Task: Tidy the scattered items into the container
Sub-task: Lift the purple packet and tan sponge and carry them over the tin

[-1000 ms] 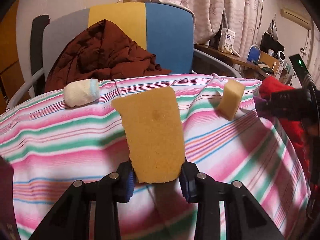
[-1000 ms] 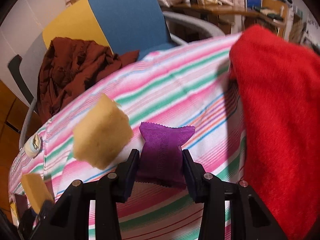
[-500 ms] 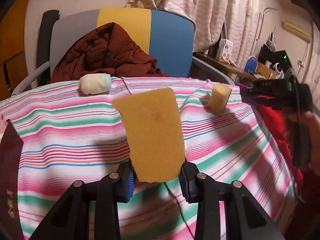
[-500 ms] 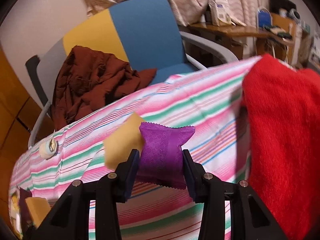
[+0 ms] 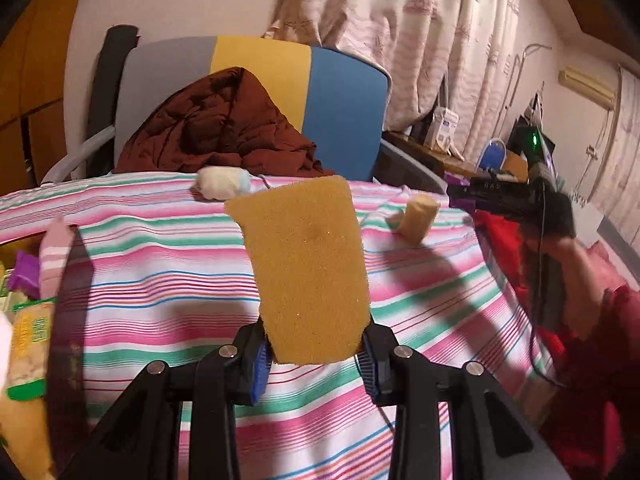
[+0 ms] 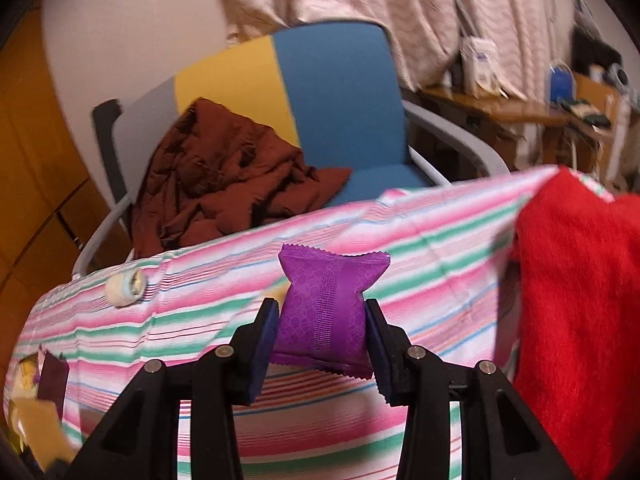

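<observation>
We hold a sponge point(image 5: 308, 268) upright in our left gripper point(image 5: 312, 356), jaws clamped on its lower edge, above the striped cloth point(image 5: 160, 280). Our right gripper point(image 6: 322, 344) pinches a purple packet point(image 6: 328, 312) by its sides. Only the left view shows a second sponge point(image 5: 418, 218) on the cloth, the right gripper from outside, and, at the left edge, a dark container wall point(image 5: 70, 320) with packets behind it. Both views show a white roll point(image 5: 222, 184) near the far edge. The right view shows more of the red fabric point(image 6: 580, 300).
</observation>
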Tool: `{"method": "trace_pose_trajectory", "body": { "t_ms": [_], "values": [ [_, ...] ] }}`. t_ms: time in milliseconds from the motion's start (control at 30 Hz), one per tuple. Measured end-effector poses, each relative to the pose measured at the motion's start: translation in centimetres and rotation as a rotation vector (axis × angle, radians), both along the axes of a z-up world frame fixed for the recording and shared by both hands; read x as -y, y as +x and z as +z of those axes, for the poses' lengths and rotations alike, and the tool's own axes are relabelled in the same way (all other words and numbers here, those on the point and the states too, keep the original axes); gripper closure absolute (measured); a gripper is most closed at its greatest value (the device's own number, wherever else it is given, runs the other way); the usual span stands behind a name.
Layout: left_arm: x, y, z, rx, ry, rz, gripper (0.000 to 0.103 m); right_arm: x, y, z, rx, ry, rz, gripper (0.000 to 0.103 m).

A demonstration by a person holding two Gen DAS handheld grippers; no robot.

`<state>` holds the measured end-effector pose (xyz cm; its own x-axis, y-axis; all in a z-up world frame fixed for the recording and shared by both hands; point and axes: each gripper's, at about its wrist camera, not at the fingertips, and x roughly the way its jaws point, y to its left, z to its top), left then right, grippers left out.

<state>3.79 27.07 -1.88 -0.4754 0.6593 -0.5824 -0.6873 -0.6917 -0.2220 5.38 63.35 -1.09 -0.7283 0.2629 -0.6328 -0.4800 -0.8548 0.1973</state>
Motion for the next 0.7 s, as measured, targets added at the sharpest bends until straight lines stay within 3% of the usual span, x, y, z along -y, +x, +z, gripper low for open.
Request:
{"method": "trace_pose_trajectory", "body": {
  "t_ms": [267, 433, 700],
  "values": [
    [6.3, -0.4, 2.6, -0.045, -0.003, 0.066, 0.067, 4.4, -1.4, 1.1, 0.031, 0.069, 0.144, 0.06],
    [11.1, -1.1, 2.9, -0.035, -0.016, 0.134, 0.067, 7.4, -1.7, 1.7, 0.03, -0.005, 0.223, 0.06],
    [17.8, -1.6, 2.4, -0.024, -0.066, 0.238, 0.067, 18.2, -2.3, 3.3, 0.03, -0.045, 0.467, 0.06]
  ]
}}
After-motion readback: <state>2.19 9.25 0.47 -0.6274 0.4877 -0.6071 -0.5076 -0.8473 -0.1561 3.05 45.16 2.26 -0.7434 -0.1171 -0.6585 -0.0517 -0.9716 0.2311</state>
